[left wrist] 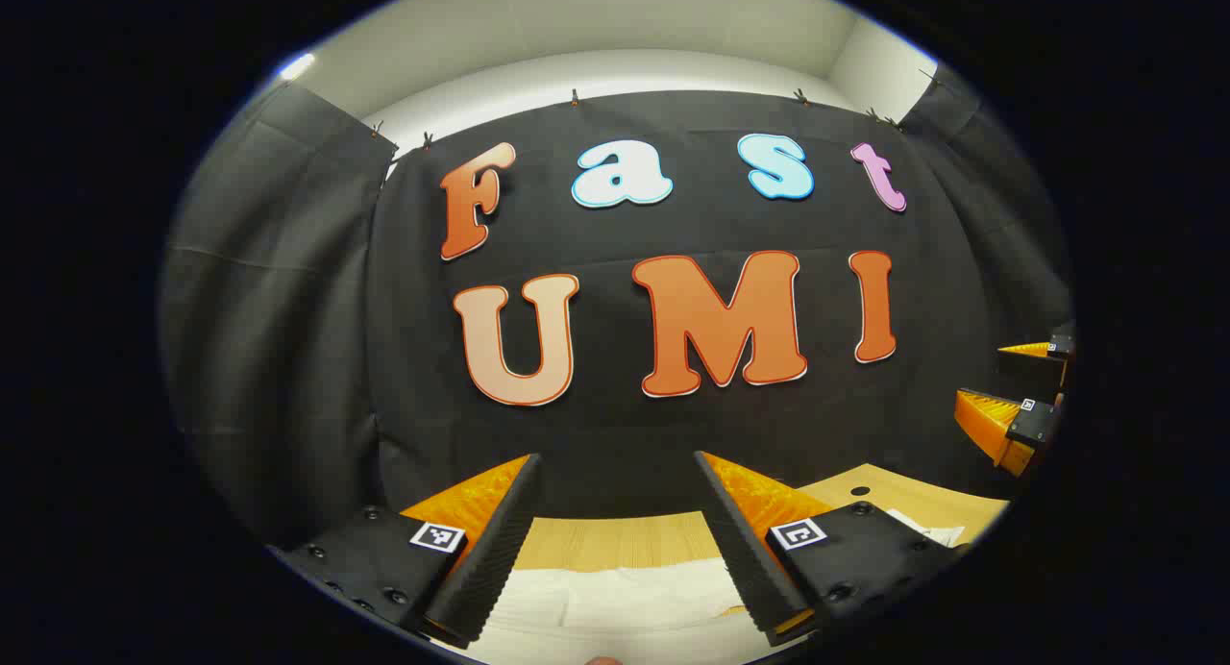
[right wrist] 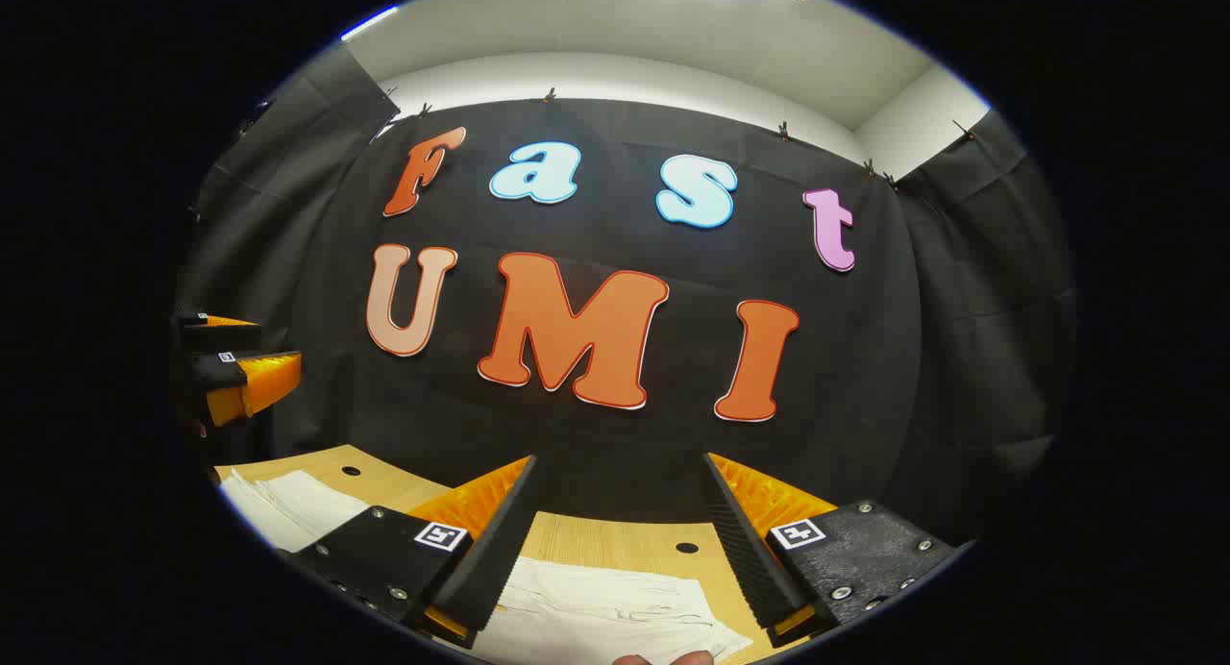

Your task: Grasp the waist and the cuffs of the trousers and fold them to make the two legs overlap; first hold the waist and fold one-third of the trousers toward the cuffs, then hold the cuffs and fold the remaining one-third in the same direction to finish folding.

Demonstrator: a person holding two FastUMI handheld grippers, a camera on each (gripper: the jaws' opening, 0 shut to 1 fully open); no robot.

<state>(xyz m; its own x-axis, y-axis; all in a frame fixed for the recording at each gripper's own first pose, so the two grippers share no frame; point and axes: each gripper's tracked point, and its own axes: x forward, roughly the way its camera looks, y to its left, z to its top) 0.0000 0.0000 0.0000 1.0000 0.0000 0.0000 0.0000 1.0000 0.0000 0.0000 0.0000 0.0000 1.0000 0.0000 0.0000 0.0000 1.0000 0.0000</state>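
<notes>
Both pairs of jaws are held wide apart, with nothing clamped between them. In the left gripper view, the left gripper (left wrist: 615, 540) is seen at six o'clock, its two fingers spread and raised above the wooden table (left wrist: 615, 542). Between and below those fingers, the white trousers (left wrist: 615, 598) are spread flat on the table, toward six o'clock. At three o'clock in the same view, the right gripper (left wrist: 1019, 396) is seen farther off at the edge, also held above the table with its fingers parted. A further patch of white cloth is visible at about four o'clock, by the far edge of the table near a small dark hole.

In the right gripper view, the right gripper (right wrist: 620, 540) is seen at six o'clock, fingers apart and clear of the cloth. The trousers (right wrist: 605, 607) are shown lying on the table (right wrist: 634, 540) beneath and between the fingers, creased, with one edge reaching toward five o'clock. Another part of the white fabric is seen at eight o'clock. The left gripper (right wrist: 240, 367) is seen at nine o'clock, held above the table with its fingers parted. A fingertip (right wrist: 673, 658) is glimpsed at the very bottom, at six o'clock. No contact between either gripper and the trousers can be seen.
</notes>
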